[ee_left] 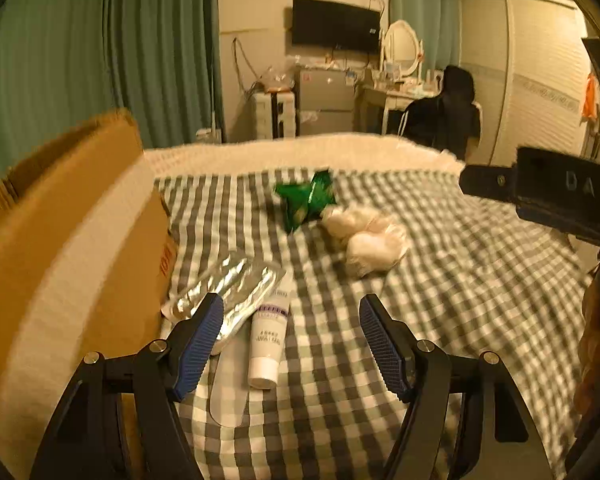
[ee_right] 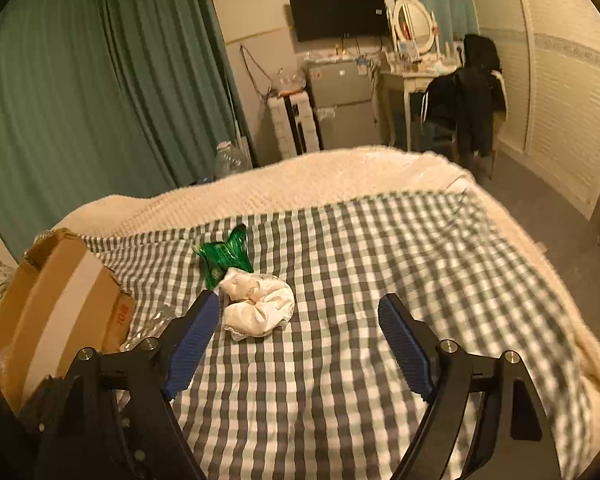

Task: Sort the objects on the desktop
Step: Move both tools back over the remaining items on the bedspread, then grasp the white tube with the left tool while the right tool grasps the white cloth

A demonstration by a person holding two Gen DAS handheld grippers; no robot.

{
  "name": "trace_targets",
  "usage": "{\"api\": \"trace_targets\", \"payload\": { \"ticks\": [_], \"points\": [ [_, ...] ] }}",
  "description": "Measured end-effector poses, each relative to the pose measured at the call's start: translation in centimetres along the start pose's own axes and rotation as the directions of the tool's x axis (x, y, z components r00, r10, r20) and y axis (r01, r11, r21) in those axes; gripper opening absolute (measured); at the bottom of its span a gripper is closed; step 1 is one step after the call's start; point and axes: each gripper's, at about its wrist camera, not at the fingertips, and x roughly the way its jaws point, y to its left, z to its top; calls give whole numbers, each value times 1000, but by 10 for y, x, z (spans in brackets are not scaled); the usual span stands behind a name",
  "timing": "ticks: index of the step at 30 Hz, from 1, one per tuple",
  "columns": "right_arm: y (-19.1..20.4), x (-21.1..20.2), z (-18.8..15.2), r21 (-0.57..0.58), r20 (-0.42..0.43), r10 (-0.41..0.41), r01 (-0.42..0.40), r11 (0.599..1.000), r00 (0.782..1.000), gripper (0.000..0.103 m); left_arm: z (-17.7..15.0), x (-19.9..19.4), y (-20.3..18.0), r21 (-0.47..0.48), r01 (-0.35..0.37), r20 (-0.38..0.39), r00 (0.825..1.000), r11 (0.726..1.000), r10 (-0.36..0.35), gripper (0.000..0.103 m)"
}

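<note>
White tube (ee_left: 266, 342) lying on the checked bed (ee_left: 440, 280) between left tongs (ee_left: 292, 316), spread, nothing gripped | right tongs (ee_right: 300, 314) spread over crumpled white cloth (ee_right: 258, 306), untouched | green wrapper (ee_right: 224, 258) touching cloth | foil pack (ee_left: 228, 286) beside cardboard box (ee_left: 72, 240)

Home bedroom; checked bedspread (ee_right: 340, 248); vanity mirror (ee_right: 414, 20); wall TV (ee_right: 338, 14).
</note>
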Motion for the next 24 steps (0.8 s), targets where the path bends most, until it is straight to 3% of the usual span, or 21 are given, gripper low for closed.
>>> {"api": "trace_targets", "payload": {
  "ticks": [4, 12, 13, 14, 16, 18, 21, 24],
  "points": [
    [2, 31, -5, 15, -42, 26, -26, 1000, 999, 82, -11, 17, 0, 3, -3, -51, 999, 1000, 3, 63],
    [17, 76, -9, -32, -101, 38, -42, 999, 994, 81, -18, 45, -3, -1, -15, -114, 993, 1000, 15, 62],
    [20, 82, -11, -42, -119, 40, -45, 998, 992, 76, -20, 46, -4, 8, -21, -110, 994, 1000, 22, 57],
    [21, 86, -13, -49, -133, 43, -49, 998, 990, 72, -20, 46, -5, 17, -21, -106, 994, 1000, 23, 42],
    [23, 94, -18, -67, -161, 34, -46, 997, 986, 47, -21, 47, -9, 34, 7, -123, 992, 999, -3, 24],
    [26, 99, -24, -88, -186, 26, -43, 995, 982, 29, -22, 44, -11, 45, 6, -111, 994, 999, -1, 24],
    [27, 93, -28, -84, -172, 30, -45, 995, 985, 12, -22, 37, -11, 48, 6, -88, 996, 999, -1, 23],
    [28, 81, -26, -88, -147, 23, -36, 995, 989, 7, -21, 29, -12, 55, 2, -63, 998, 998, 1, 23]
  ]
}}
